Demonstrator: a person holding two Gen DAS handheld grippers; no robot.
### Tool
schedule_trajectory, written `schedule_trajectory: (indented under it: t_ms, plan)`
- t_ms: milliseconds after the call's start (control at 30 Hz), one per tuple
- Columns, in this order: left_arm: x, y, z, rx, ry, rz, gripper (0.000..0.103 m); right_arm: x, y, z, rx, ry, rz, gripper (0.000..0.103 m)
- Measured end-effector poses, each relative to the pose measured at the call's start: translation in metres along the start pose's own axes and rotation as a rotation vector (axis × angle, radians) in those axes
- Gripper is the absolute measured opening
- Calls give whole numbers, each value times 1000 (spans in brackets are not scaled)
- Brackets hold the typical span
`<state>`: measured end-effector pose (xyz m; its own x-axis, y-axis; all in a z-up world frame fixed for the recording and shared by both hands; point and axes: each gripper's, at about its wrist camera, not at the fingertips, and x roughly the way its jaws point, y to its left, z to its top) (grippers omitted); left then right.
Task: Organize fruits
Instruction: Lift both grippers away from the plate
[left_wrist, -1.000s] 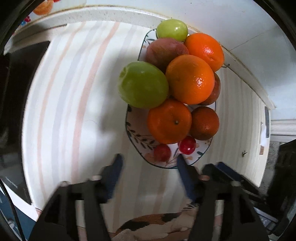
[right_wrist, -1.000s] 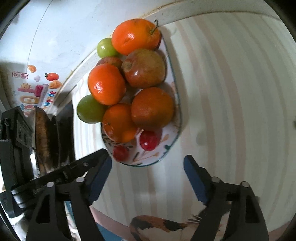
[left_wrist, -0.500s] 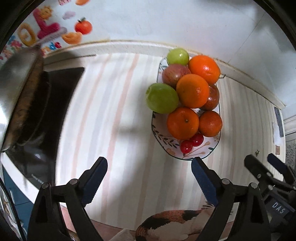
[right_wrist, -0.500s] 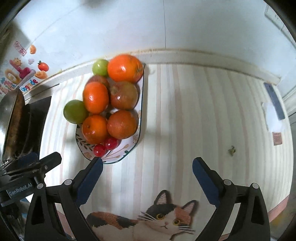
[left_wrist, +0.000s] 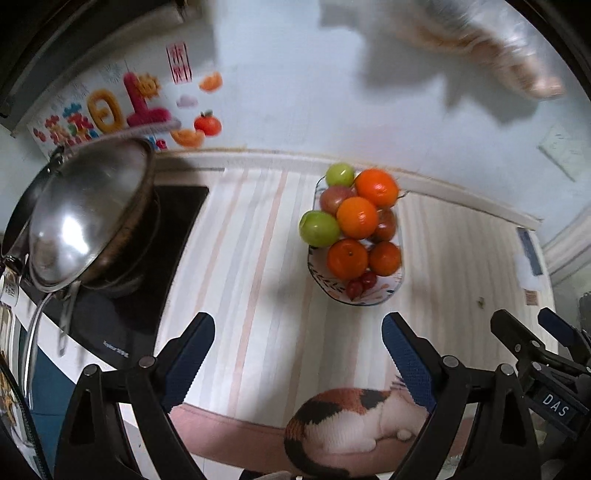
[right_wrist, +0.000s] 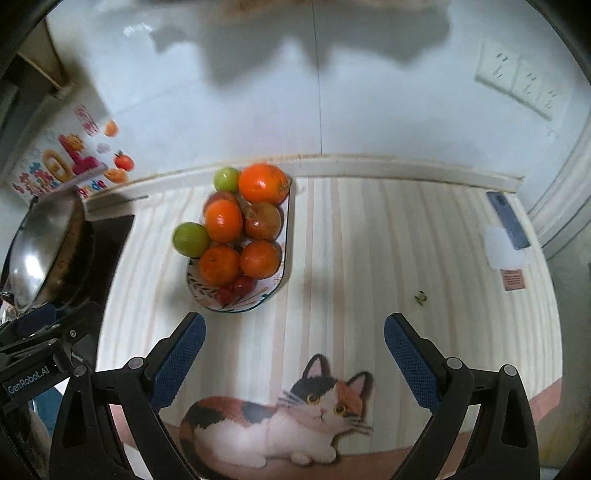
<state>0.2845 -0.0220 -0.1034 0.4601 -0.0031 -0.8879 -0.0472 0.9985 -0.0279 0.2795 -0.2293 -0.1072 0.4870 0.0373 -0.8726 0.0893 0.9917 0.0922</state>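
Note:
A flower-patterned oval plate (left_wrist: 369, 303) stands on the striped counter by the back wall, piled with fruit. The pile holds several oranges (left_wrist: 356, 218), a large green apple (left_wrist: 319, 228) hanging over the left rim, a smaller green one at the back, reddish apples, and cherry tomatoes (left_wrist: 362, 284) at the near end. My left gripper (left_wrist: 297, 328) hovers open, high above the counter, well short of the plate. My right gripper (right_wrist: 294, 328) is open too, equally high, with the plate (right_wrist: 240, 309) ahead on its left. Neither holds anything.
A wok under a steel lid (left_wrist: 88, 221) sits on a black hob (left_wrist: 147, 280) at the left. The counter mat shows a calico cat (right_wrist: 277, 417) at its near edge. A blue flat object (right_wrist: 508, 218) and a paper scrap lie far right. Wall sockets (right_wrist: 517, 85) are above.
Both grippers have risen and drawn back from the plate, which now looks smaller and farther off. Their jaws have spread wider. The fruit pile has not moved.

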Motion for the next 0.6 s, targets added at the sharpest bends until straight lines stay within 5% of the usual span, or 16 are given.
schedule_trajectory:
  t_ms: [367, 600]
  plan:
    - [-113, 17, -71, 81, -144, -48, 93, -144, 22, -83, 49, -166, -41, 100]
    - [-164, 22, -106, 114, -216, -43, 93, -201, 30, -131, 52, -215, -39, 100]
